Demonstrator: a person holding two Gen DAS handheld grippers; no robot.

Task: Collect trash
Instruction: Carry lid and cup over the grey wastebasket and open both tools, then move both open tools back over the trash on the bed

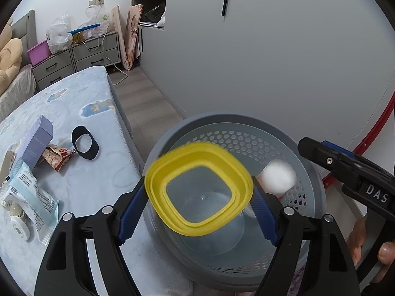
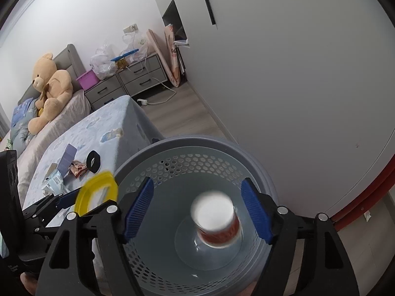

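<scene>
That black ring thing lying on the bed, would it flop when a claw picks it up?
Probably. The black ring looks thin and flat, like a cut-out sheet, so it may bend or droop. It seems light. Lying flush on the soft bedcover, its edge could be hard to get under.

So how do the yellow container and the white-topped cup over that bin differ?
The yellow container is squarish with a clear body; the cup is round with a red-brown band. The container sits between the left hand-held gripper fingers, at the basket edge; the cup appears loose, inside it. Both are blurred.
</scene>
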